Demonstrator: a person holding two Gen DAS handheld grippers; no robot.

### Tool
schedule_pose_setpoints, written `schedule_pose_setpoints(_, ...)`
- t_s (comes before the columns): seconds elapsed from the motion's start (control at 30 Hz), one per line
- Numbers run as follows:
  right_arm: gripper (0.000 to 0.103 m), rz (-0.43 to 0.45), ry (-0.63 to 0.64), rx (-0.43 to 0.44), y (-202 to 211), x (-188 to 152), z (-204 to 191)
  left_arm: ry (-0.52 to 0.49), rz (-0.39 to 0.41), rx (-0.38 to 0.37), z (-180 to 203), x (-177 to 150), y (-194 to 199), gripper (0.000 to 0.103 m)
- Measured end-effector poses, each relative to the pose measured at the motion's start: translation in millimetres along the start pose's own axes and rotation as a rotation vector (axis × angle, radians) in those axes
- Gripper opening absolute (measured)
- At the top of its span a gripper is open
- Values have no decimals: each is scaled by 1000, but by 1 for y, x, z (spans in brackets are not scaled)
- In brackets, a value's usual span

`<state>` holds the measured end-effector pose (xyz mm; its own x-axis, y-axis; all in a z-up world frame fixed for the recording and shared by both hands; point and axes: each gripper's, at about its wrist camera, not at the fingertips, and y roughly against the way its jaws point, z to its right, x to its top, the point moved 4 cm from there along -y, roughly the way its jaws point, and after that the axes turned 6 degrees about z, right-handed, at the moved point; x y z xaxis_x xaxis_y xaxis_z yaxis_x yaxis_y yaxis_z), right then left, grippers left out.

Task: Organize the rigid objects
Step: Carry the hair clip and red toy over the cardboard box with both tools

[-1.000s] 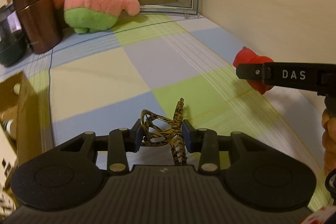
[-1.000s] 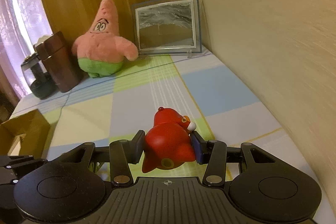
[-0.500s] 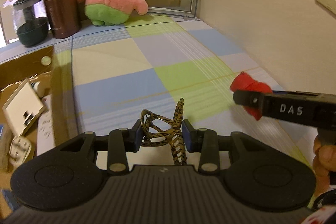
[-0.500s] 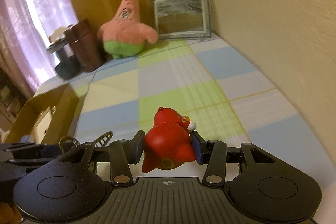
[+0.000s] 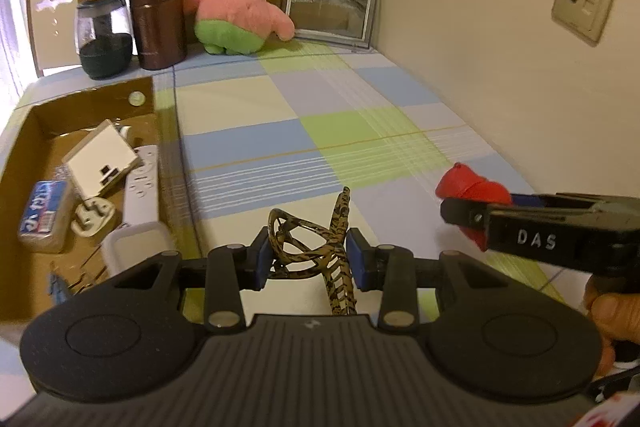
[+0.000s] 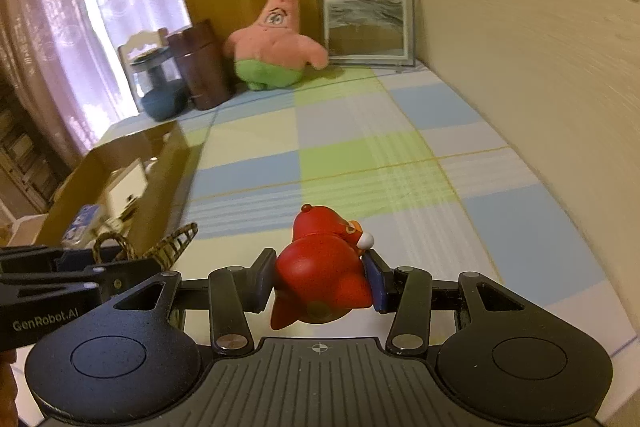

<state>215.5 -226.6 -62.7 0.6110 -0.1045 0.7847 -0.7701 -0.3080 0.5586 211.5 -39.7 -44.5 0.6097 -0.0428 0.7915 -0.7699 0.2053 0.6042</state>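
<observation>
Left tongs (image 5: 308,259) clenched on hair claw (image 5: 316,247); right tongs (image 6: 320,279) clenched on red figurine (image 6: 320,275), both above bench (image 5: 280,131). We carry each over cardboard box (image 5: 24,139) wall, lower, then release clear of contents.

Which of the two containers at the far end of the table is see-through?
The shorter jar on the left: clear glass, dark lid, dark contents at the bottom. The taller brown canister beside it, nearer the pink plush, is opaque.
</observation>
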Motion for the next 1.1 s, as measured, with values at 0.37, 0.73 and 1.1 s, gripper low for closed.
schedule_pose_setpoints(0.37,43,21,62,88,39,-17,-61,36,40,56,-19,-20,71,33)
schedule_pose_setpoints(0.73,43,24,143,162,43,-23,-124,66,70,153,-68,-32,121,33)
schedule_pose_setpoints(1.1,43,8,204,233,31,-33,-182,113,83,234,-122,-39,148,33)
